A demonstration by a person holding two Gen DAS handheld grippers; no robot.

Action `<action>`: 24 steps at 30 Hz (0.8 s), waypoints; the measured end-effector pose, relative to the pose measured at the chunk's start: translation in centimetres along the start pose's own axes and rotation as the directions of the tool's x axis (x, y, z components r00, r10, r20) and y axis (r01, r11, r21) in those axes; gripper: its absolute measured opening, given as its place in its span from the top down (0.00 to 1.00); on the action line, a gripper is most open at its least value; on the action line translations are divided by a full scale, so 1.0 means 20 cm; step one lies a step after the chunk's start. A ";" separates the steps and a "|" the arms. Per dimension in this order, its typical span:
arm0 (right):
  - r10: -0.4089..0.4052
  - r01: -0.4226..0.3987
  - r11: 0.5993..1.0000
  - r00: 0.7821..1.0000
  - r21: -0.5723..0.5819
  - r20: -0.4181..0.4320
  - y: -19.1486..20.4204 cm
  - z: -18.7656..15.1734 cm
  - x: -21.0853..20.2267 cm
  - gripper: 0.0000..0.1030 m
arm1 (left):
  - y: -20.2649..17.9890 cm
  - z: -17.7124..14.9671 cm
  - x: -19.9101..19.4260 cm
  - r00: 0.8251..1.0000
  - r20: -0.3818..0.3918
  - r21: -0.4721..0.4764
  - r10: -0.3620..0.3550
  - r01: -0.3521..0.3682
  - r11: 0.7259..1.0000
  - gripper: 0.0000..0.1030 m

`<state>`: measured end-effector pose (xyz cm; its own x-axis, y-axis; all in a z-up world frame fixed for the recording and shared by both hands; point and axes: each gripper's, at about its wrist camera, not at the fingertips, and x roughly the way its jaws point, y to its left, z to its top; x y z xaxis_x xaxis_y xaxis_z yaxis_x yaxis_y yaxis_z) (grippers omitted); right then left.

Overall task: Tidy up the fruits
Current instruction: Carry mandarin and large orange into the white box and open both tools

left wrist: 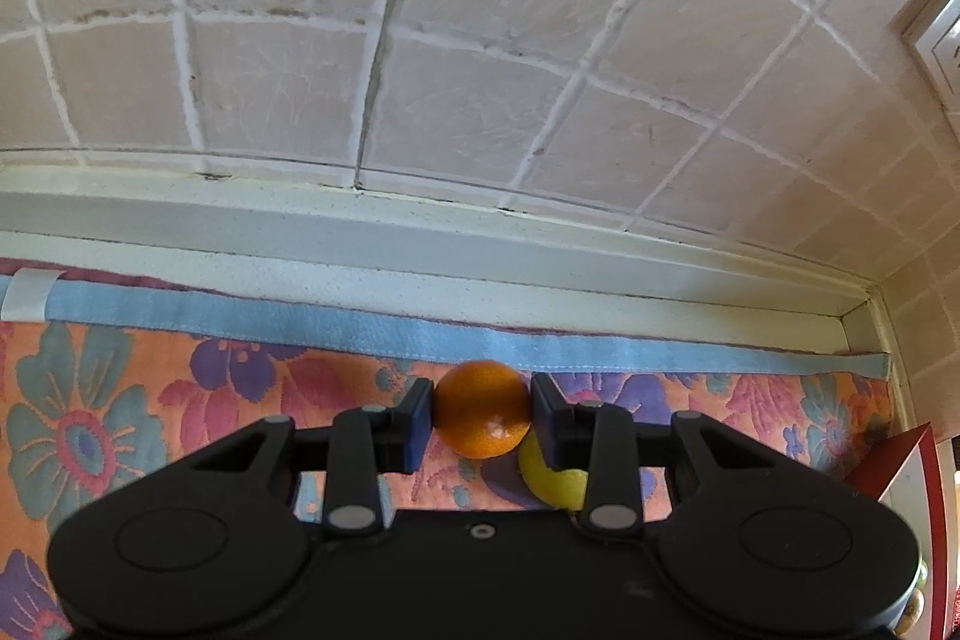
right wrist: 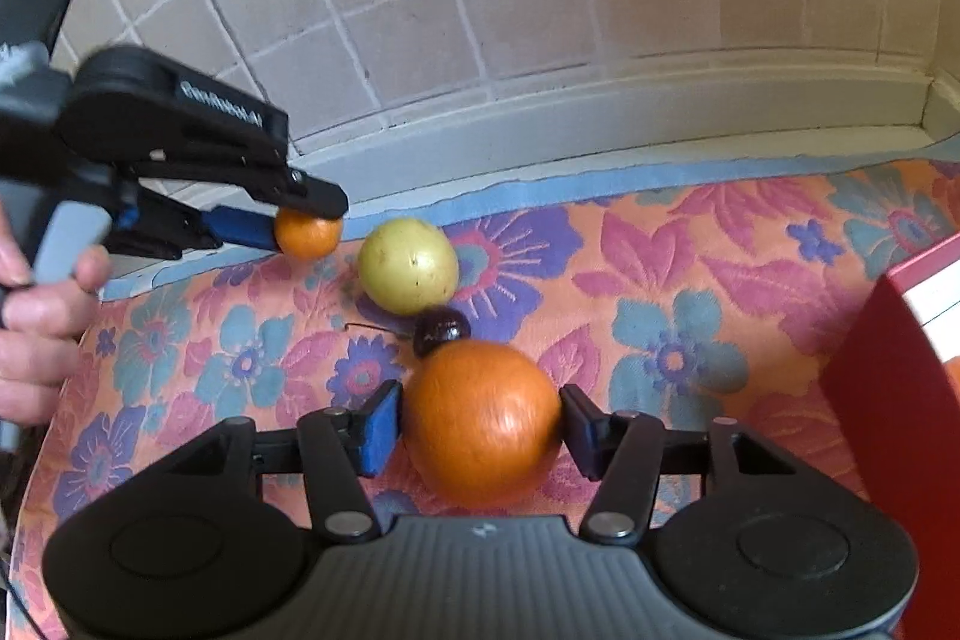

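Observation:
My left gripper (left wrist: pixel 482 421) is shut on a small orange (left wrist: pixel 482 406), its blue pads pressing both sides. In the right wrist view the same gripper (right wrist: pixel 309 223) holds that small orange (right wrist: pixel 307 235) just over the cloth's far edge, left of a yellow round fruit (right wrist: pixel 408 265). The yellow fruit (left wrist: pixel 552 478) peeks out below the right finger in the left wrist view. A dark cherry (right wrist: pixel 441 331) lies between the yellow fruit and a large orange (right wrist: pixel 483 421). My right gripper (right wrist: pixel 480 427) is shut on the large orange, which rests on the floral cloth (right wrist: pixel 690 280).
A red box (right wrist: pixel 888 400) stands at the right edge of the cloth, and its corner (left wrist: pixel 906 466) shows in the left wrist view. A tiled wall (left wrist: pixel 480 40) with a white ledge rises behind. A person's hand (right wrist: pixel 36 316) grips the left tool's handle.

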<state>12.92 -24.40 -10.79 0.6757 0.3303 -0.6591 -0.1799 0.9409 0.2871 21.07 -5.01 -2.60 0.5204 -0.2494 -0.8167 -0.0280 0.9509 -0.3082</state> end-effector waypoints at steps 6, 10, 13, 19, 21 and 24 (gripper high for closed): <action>0.041 -0.044 0.994 0.999 0.100 0.035 -0.06 -0.04 -0.02 0.46 | 0.00 -0.01 -0.07 1.000 0.020 0.020 -0.004 0.003 1.000 0.60; 0.069 -0.080 0.983 0.995 0.164 0.067 -0.10 -0.06 -0.09 0.46 | -0.01 -0.02 -0.14 0.999 0.045 0.034 -0.012 0.010 0.999 0.60; 0.091 -0.113 0.970 0.990 0.214 0.110 -0.12 -0.05 -0.18 0.46 | -0.04 -0.02 -0.20 0.997 0.068 0.049 -0.025 0.021 0.999 0.60; 0.068 -0.126 0.962 0.971 0.243 0.231 -0.18 -0.03 -0.48 0.46 | -0.16 -0.03 -0.34 0.990 0.118 0.105 -0.081 0.068 0.992 0.60; 0.050 -0.122 0.960 0.960 0.252 0.275 -0.22 -0.03 -0.59 0.46 | -0.24 -0.04 -0.38 0.985 0.133 0.134 -0.107 0.089 0.987 0.60; -0.011 -0.082 0.961 0.943 0.264 0.332 -0.30 -0.03 -0.76 0.46 | -0.39 -0.05 -0.43 0.976 0.148 0.195 -0.160 0.129 0.972 0.60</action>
<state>3.22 -35.07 -2.92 0.8767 0.2759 -0.3939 -0.0392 0.8573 0.5132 15.85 -10.53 6.41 0.6385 -0.3682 -0.6759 0.2068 0.9279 -0.3101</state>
